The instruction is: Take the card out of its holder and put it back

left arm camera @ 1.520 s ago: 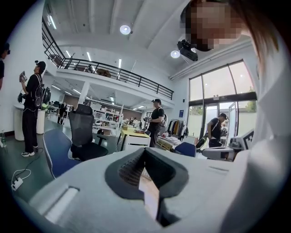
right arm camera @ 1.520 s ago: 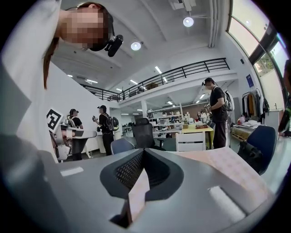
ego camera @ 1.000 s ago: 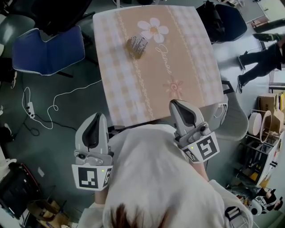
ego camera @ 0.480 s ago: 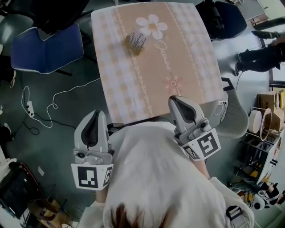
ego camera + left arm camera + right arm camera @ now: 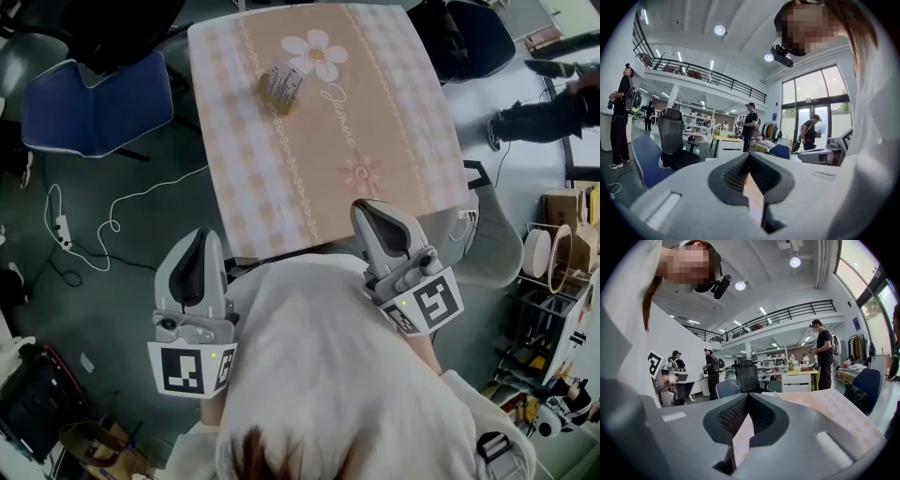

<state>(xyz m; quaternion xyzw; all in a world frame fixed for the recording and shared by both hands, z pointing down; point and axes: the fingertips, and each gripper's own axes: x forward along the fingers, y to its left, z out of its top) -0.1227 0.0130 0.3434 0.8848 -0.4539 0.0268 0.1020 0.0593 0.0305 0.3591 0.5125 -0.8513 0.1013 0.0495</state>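
The card holder (image 5: 281, 87), a small grey-brown stand with a pale card in it, sits on the far part of the peach checked tablecloth (image 5: 281, 178), beside a printed white flower. Both grippers hover close to my body at the table's near edge, far from the holder. My left gripper (image 5: 200, 234) is off the table's near left corner, its jaws together with nothing between them (image 5: 749, 154). My right gripper (image 5: 362, 208) is over the near right edge, also shut and empty (image 5: 748, 395). Neither gripper view shows the holder.
A blue chair (image 5: 94, 103) stands left of the table and a dark chair (image 5: 478, 37) at its far right. A white cable (image 5: 112, 220) trails over the floor at left. A person's legs (image 5: 539, 117) and shelving with boxes (image 5: 553, 253) are at right.
Both grippers have held still. The head view has drifted a little, so the table sits slightly higher and further left. The person at the right edge has walked on.
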